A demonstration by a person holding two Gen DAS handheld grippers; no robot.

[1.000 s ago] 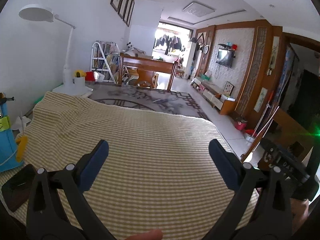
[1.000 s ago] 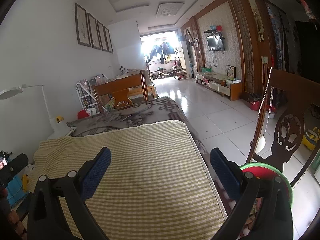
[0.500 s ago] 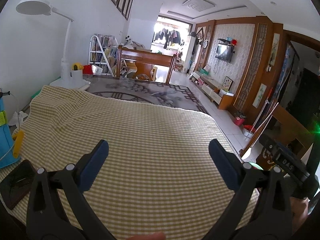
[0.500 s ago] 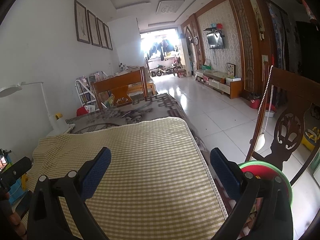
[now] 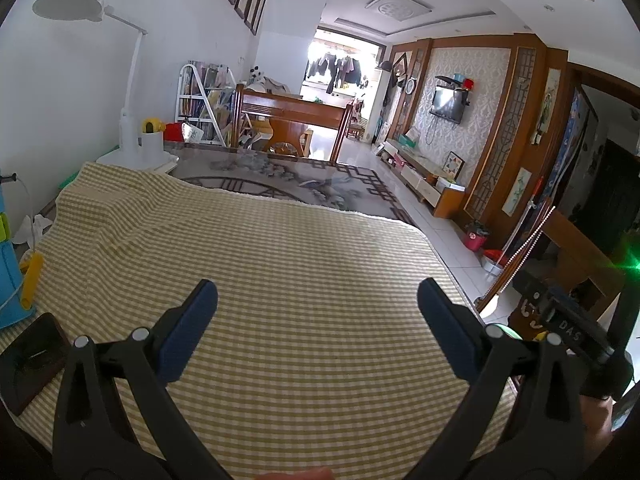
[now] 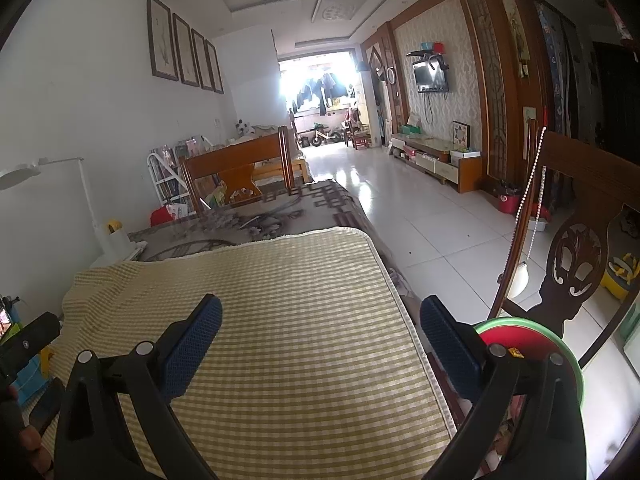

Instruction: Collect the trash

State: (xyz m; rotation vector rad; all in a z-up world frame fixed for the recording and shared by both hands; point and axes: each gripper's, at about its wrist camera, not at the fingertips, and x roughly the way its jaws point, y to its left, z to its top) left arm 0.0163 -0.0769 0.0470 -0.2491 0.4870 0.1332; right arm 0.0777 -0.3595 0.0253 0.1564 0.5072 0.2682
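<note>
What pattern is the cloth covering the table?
Yellow-green and white checks; the cloth shows best in the left wrist view.

A round bin (image 6: 532, 344) with a green rim and red inside sits low at the table's right edge, beside the dark carved chair, mostly hidden behind the right gripper's finger; its contents cannot be told. In the left wrist view only a sliver of the green rim (image 5: 507, 330) shows.
</note>
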